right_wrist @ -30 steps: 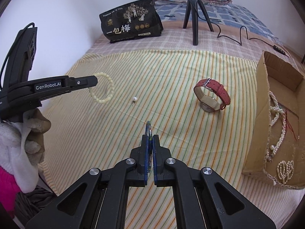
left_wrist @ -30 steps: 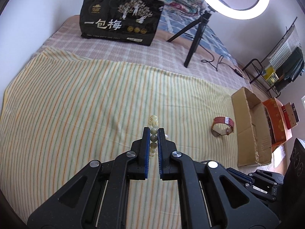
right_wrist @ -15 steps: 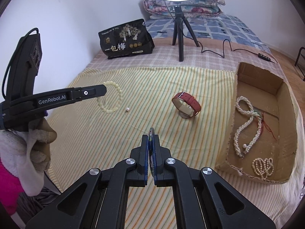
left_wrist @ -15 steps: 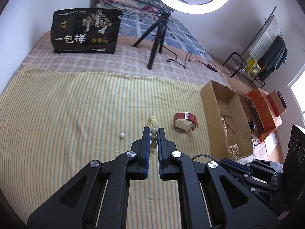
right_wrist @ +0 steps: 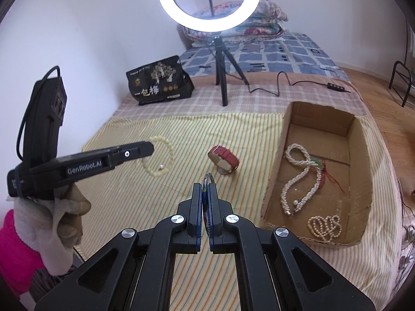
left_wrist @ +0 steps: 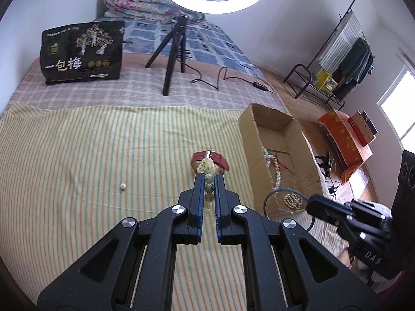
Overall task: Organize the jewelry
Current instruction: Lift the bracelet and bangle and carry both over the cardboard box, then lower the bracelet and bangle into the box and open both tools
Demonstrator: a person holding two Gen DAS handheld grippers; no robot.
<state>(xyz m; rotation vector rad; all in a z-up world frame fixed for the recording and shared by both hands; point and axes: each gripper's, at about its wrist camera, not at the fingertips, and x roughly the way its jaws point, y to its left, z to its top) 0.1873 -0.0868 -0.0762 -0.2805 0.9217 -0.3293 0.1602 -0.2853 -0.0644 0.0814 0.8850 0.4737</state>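
- Left tongs clamped on a pale, glossy bead bracelet, round beads dangling above the striped cloth.
- Right tongs pinched tight on a thin dark bangle.
- Red leather watch on the cloth, beside the cardboard box holding knobbly pearl strands.

Beaded bracelet hides part of the watch.
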